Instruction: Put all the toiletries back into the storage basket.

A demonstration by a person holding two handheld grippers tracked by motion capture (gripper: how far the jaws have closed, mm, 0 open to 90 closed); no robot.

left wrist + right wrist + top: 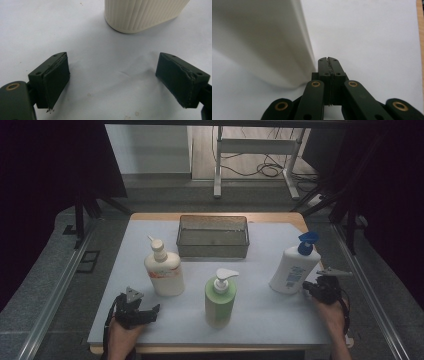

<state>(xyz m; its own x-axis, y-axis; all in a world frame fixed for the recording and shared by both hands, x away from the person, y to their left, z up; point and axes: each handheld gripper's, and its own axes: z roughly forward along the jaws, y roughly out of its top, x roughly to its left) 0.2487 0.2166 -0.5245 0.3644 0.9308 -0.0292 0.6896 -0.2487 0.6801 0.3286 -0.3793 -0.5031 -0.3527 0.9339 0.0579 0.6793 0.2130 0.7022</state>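
Observation:
Three pump bottles stand on the white table (260,315). A cream bottle with an orange label (164,269) is at the left, a green bottle (220,299) in the middle front, and a white bottle with a blue pump (294,266) at the right. My left gripper (150,312) rests near the front left, open and empty; its jaws (115,82) point at the ribbed base of the cream bottle (142,15). My right gripper (307,287) is shut with nothing between the pads, its tips (328,60) right beside the white bottle's base (262,42).
A grey wire mesh basket (213,236) sits at the back middle of the table. Metal rails run along both sides of the table. The wooden table edge (421,30) lies to the right of my right gripper.

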